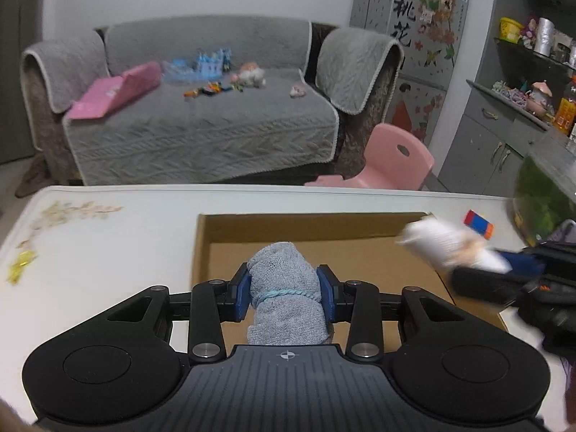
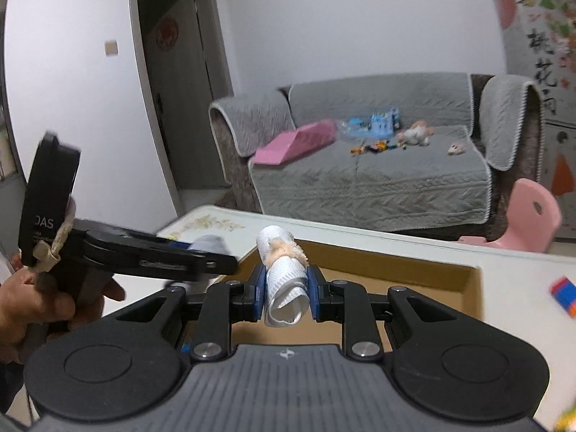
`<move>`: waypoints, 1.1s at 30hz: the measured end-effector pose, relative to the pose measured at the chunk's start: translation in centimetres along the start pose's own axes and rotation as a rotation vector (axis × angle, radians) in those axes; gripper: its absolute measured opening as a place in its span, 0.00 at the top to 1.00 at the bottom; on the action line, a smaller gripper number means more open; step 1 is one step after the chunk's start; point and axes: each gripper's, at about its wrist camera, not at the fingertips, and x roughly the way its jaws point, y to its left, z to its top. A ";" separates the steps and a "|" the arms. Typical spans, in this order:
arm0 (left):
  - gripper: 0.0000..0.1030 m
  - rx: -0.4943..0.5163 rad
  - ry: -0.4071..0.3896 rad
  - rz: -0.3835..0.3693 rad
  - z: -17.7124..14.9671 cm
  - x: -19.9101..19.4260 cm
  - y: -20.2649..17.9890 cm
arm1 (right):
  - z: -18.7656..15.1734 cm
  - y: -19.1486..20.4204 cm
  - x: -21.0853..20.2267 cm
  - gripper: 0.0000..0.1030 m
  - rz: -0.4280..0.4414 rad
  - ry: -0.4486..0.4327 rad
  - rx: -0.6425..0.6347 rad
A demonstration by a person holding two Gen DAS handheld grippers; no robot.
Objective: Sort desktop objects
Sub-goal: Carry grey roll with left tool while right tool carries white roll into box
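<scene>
on white table (image 1: 108, 252): cardboard box (image 1: 324, 244) | both hand-held grippers clamped on rolled cloths

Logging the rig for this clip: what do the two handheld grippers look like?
Both match: the left gripper and right gripper have matte black linkage arms with silver pivot screws, blue finger pads, and a ribbed grey plate bearing a crosshair mark. In the right wrist view, the left gripper's black handle shows white lettering and a beige cord tied around it.

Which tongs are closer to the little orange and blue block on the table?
Right. The right tongs, shut on a white cloth roll, sit beside the block. The left tongs, holding a grey roll, sit farther off over the cardboard box.
</scene>
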 end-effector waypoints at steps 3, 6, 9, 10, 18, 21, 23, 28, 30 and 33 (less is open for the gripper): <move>0.56 0.012 0.037 0.025 1.4 3.7 0.7 | 0.8 -1.0 4.7 0.79 -0.007 0.057 0.008; 0.56 0.008 0.082 0.056 1.8 7.0 1.5 | 0.7 -1.8 8.1 0.79 -0.040 0.118 0.023; 0.56 0.018 0.115 0.078 1.7 9.3 2.1 | 0.0 -2.2 10.7 0.79 -0.080 0.174 0.007; 0.56 0.022 0.121 0.089 1.6 9.9 2.2 | -0.2 -2.3 11.6 0.79 -0.089 0.189 0.005; 0.47 0.054 0.139 0.110 0.9 11.9 2.4 | -1.2 -2.2 13.3 0.79 -0.125 0.244 0.009; 0.32 0.062 0.114 0.122 0.9 11.4 1.9 | -0.9 -2.0 14.0 0.78 -0.131 0.256 -0.003; 0.25 0.063 0.104 0.144 1.1 10.9 1.6 | -0.8 -2.1 13.8 0.76 -0.136 0.251 -0.001; 0.14 0.076 0.033 0.138 1.7 6.3 1.3 | 0.2 -2.3 10.2 0.55 -0.152 0.177 -0.007; 0.11 0.096 -0.001 0.147 1.4 3.3 0.7 | 0.5 -2.5 6.8 0.54 -0.145 0.122 0.012; 0.03 0.117 -0.062 0.121 -0.7 -2.3 0.0 | -0.1 -2.8 0.1 0.48 -0.102 0.035 0.015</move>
